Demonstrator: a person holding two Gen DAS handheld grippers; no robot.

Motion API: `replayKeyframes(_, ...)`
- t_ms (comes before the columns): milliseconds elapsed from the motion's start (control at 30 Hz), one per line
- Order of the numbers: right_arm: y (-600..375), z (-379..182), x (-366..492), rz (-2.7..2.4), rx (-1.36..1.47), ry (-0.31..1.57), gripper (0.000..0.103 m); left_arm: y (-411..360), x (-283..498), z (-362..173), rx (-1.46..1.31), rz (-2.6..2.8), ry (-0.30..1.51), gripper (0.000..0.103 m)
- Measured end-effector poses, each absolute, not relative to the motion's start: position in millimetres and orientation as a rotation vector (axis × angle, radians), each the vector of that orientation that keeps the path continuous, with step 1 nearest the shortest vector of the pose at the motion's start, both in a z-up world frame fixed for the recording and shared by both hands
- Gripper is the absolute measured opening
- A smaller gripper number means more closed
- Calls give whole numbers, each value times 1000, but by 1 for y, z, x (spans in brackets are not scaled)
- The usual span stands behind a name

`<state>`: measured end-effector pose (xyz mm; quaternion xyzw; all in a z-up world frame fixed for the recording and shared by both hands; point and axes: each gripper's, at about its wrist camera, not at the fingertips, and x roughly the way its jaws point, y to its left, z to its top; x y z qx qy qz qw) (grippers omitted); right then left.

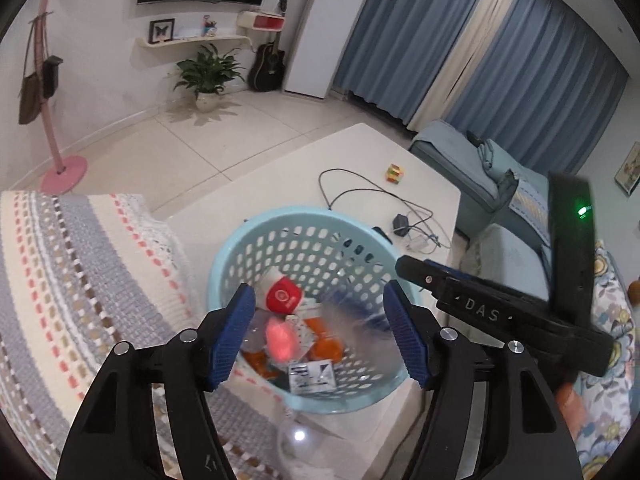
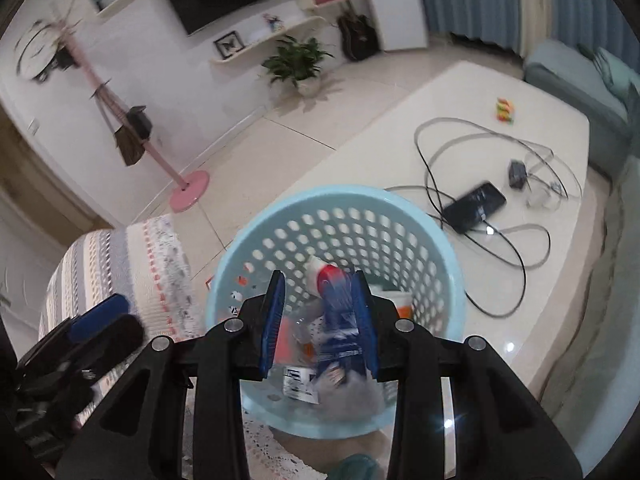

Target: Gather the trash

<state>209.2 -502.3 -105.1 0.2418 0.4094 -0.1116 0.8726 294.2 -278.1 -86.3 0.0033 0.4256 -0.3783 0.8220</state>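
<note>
Right gripper (image 2: 320,320) pinches a blue-white wrapper (image 2: 340,320) over the basket (image 2: 256,240) ahead: light, crinkly, slippery; hold mid-fold. Left gripper (image 1: 320,332) wide, empty

Two handheld grippers point steeply downward, close together. The left gripper (image 1: 320,332) has its blue-padded jaws spread wide, nothing pressed between the pads. The right gripper (image 2: 320,320), just to its right, has its jaws drawn closer, with a blurred blue-and-white wrapper (image 2: 340,320) between its pads.
</note>
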Motion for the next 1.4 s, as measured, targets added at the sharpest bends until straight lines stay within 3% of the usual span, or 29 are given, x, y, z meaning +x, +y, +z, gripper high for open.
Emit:
replayKeyframes(467, -453, -69, 176, -172, 307, 804, 32, -239, 237, -56, -40, -767, 804, 82)
replayKeyframes(567, -435, -55, 164, -156, 264, 763, 46, -219, 219, -40, -65, -728, 748, 87)
replayKeyframes(833, -398, -26, 133, -54, 262, 686, 54, -181, 176, -22, -90, -673, 699, 88)
replayKeyframes(1400, -341, -11, 73, -116, 150, 514, 54, -120, 100, -16, -86, -398, 540, 88)
